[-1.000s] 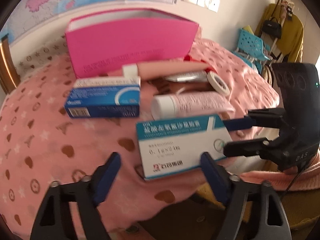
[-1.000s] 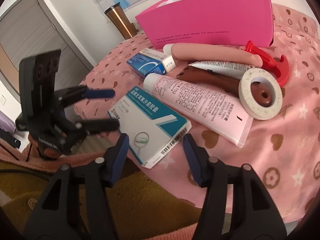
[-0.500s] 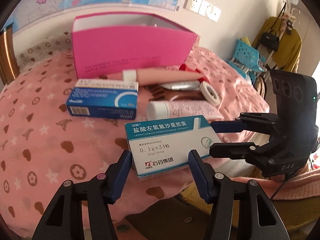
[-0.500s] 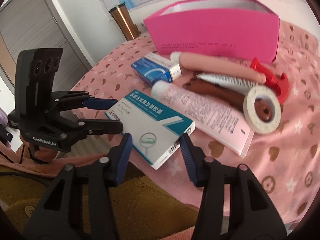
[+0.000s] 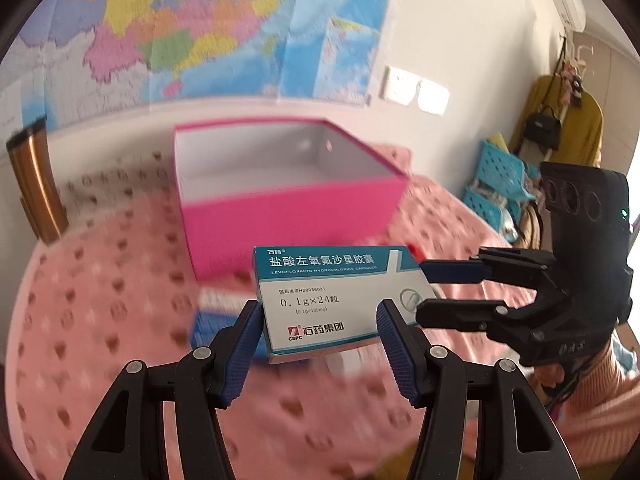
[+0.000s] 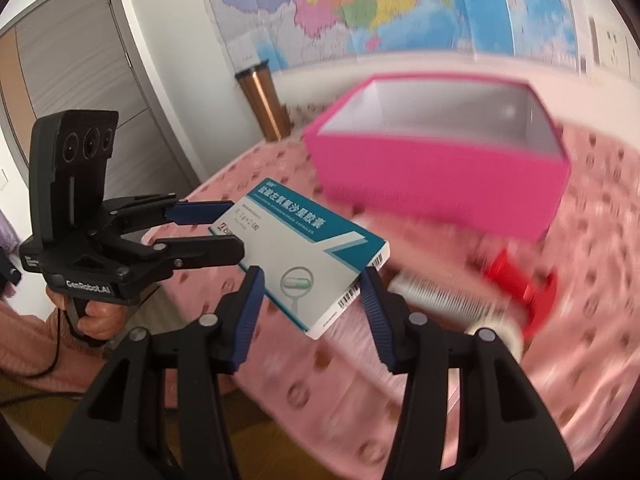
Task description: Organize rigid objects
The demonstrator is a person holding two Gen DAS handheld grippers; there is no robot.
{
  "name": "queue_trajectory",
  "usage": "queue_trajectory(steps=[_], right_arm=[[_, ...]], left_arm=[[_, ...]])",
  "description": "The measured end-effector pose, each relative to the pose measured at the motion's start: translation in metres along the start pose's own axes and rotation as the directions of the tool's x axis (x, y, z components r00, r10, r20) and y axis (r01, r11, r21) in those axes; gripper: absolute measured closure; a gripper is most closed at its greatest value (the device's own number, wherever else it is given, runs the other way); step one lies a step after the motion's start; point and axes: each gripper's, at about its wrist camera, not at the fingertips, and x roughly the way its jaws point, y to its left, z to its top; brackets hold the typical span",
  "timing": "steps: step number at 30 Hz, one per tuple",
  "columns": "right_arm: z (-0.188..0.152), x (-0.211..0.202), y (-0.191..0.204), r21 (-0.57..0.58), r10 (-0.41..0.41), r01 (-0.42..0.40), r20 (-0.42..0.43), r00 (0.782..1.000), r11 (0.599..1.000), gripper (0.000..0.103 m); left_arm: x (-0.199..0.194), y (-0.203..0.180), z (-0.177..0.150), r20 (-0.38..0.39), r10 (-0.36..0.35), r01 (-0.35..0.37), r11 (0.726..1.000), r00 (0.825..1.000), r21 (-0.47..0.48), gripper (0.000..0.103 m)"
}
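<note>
Box point(image 5: 332, 300) lifted, both my claws clamped on it.
Left claw point(image 5: 320, 334) and right claw point(image 6: 312, 294) grip opposite ends, near the pink bin point(image 5: 288, 216).

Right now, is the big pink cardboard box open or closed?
Open. The big pink cardboard box has no lid on top, and both wrist views look straight in at its pale inner walls. The part of the inside that shows looks empty.

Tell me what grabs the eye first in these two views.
The teal-and-white medicine box, held in the air by the left tool and the right tool from two sides. Behind it on the pink cloth stands the open bright pink box, and a coloured map fills the wall beyond.
</note>
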Motion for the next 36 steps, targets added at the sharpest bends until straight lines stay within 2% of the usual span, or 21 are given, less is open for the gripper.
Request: queue_trajectory(steps=[5, 8, 11, 14, 25, 31, 36], right_arm=[[0.049, 0.006, -0.020, -0.018, -0.009, 0.010, 0.052, 0.999, 1.000, 0.050], [0.077, 0.020, -0.030, -0.032, -0.041, 0.044, 0.074, 0.996, 0.999, 0.050], [0.101, 0.038, -0.041, -0.027, -0.061, 0.063, 0.072, 0.995, 0.998, 0.050], [0.117, 0.058, -0.057, -0.009, -0.063, 0.064, 0.054, 0.997, 0.998, 0.050], [0.128, 0.120, -0.101, 0.048, -0.046, 0.050, -0.085, 0.995, 0.998, 0.050], [0.127, 0.146, -0.110, 0.071, -0.039, 0.049, -0.143, 0.989, 0.996, 0.050], [0.124, 0.136, -0.114, 0.103, -0.025, 0.036, -0.107, 0.994, 0.994, 0.050]], left_arm=[[0.012, 0.016, 0.043, 0.044, 0.018, -0.018, 1.000, 0.999, -0.009, 0.044], [0.026, 0.022, 0.068, 0.063, 0.062, -0.062, 0.998, 0.996, -0.011, 0.044], [0.044, 0.033, 0.085, 0.053, 0.093, -0.092, 0.995, 0.994, -0.031, 0.044], [0.061, 0.047, 0.095, 0.025, 0.091, -0.089, 0.994, 0.996, -0.056, 0.044], [0.115, 0.071, 0.092, -0.087, 0.149, -0.157, 0.984, 0.985, -0.085, 0.044], [0.118, 0.072, 0.094, -0.071, 0.200, -0.205, 0.976, 0.977, -0.071, 0.044], [0.109, 0.072, 0.093, -0.038, 0.243, -0.245, 0.966, 0.969, -0.085, 0.044]])
